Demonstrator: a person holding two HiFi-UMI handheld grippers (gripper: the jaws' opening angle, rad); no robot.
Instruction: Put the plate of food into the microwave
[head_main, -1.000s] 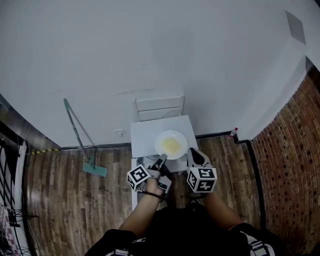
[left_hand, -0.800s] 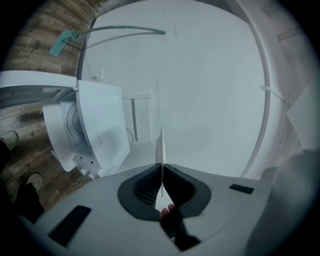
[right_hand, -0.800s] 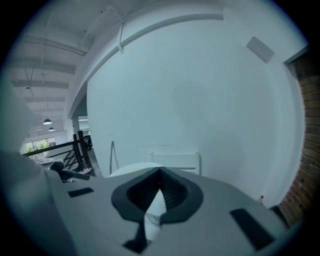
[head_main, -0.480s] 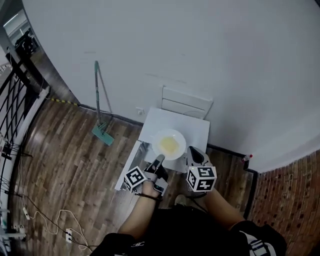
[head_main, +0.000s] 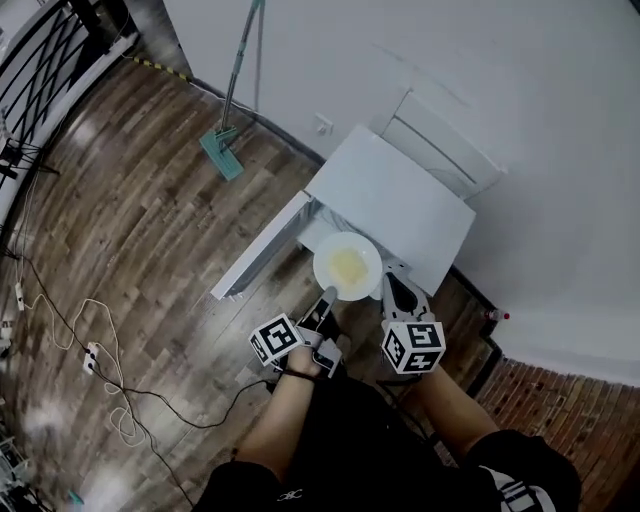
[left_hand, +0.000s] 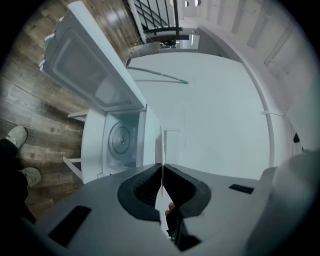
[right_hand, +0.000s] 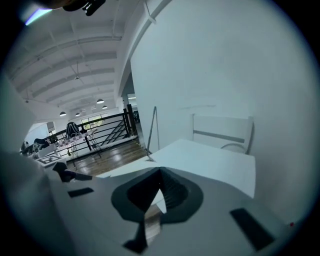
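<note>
A white plate (head_main: 347, 265) with yellow food hangs in front of the open white microwave (head_main: 400, 200). The microwave door (head_main: 256, 249) is swung out to the left. My left gripper (head_main: 325, 298) is shut on the plate's near rim, which shows edge-on as a thin line between the jaws of the left gripper (left_hand: 161, 167). Beyond them lies the microwave's cavity with its round turntable (left_hand: 119, 140). My right gripper (head_main: 389, 287) sits by the plate's right edge. In the right gripper view, the right gripper (right_hand: 159, 172) has its jaws together and no plate shows between them.
A white chair (head_main: 440, 130) stands behind the microwave against the wall. A mop (head_main: 232, 100) leans at the left. Cables (head_main: 90, 360) lie on the wooden floor. Black railing (head_main: 50, 50) is at far left, a brick wall (head_main: 570, 400) at right. The person's shoe (left_hand: 15, 136) is below.
The head view has swung round, so the microwave now lies diagonally with its open door in sight. The plate has come off the microwave's top to hang before the opening, both grippers with it.
</note>
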